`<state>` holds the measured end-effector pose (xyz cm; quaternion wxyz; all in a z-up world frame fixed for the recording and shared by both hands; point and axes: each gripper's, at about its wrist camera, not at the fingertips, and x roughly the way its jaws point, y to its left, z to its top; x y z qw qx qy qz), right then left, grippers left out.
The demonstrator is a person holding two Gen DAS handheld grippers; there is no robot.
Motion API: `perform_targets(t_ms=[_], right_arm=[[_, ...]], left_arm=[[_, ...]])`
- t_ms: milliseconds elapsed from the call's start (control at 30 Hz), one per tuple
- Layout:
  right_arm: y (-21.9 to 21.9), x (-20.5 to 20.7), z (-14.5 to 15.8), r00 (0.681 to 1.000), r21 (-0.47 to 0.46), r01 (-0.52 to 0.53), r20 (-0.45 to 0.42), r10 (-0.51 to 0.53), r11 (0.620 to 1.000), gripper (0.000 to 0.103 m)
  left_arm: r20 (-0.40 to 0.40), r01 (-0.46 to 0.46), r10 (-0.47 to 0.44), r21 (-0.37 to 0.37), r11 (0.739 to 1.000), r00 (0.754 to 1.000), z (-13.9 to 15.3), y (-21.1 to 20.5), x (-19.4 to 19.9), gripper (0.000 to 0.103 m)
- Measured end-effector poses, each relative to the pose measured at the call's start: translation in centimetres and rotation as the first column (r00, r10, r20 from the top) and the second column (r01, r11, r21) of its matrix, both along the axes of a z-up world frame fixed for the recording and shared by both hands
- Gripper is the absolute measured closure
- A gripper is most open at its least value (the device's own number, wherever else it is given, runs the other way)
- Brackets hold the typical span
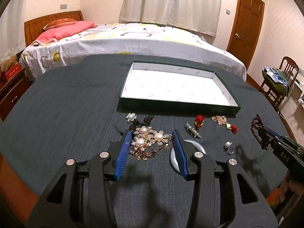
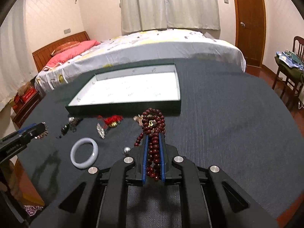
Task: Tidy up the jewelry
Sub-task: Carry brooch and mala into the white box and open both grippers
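Between right tool point(image 2: 153, 138) pads: beads point(image 2: 154, 125)

Dark-red beads point(image 2: 153, 125); white-lined green tray point(image 1: 178, 105); blue-padded tongs point(image 1: 152, 135).

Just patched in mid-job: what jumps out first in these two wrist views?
The right gripper is shut on a dark red bead strand, bunched between its blue fingers near the tray's front wall. The left gripper is open around a pearl brooch cluster lying on the dark cloth. Beyond both, the white-lined tray has no jewelry in it yet, with a pale bangle and small pieces scattered in front.
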<state>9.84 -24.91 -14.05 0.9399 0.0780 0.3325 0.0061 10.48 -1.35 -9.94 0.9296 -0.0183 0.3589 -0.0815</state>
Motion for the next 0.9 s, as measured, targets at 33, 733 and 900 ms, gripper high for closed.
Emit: perform_targets(t_ms=[33, 733, 900], right_arm=[[0.0, 0.1, 0.3, 1.0, 0.002, -0.001, 0.008, 0.001, 1.0, 0.092], [0.0, 10.9, 6.0, 0.984, -0.015, -0.026, 0.175, 0.029, 1.0, 0.092], [-0.1, 14.4, 3.8, 0.993, 0.003, -0.03, 0.111, 0.029, 1.0, 0.092]], left_arm=[[0.005, 0.002, -0.002, 0.0, 1.0, 1.0, 0.2, -0.1, 0.1, 0.06], [0.189, 0.103, -0.102, 0.004, 0.995, 0.977, 6.1, -7.0, 12.2, 0.06], [0.135, 0.111, -0.112, 0.016, 0.994, 0.985, 3.4, -8.9, 16.0, 0.06]])
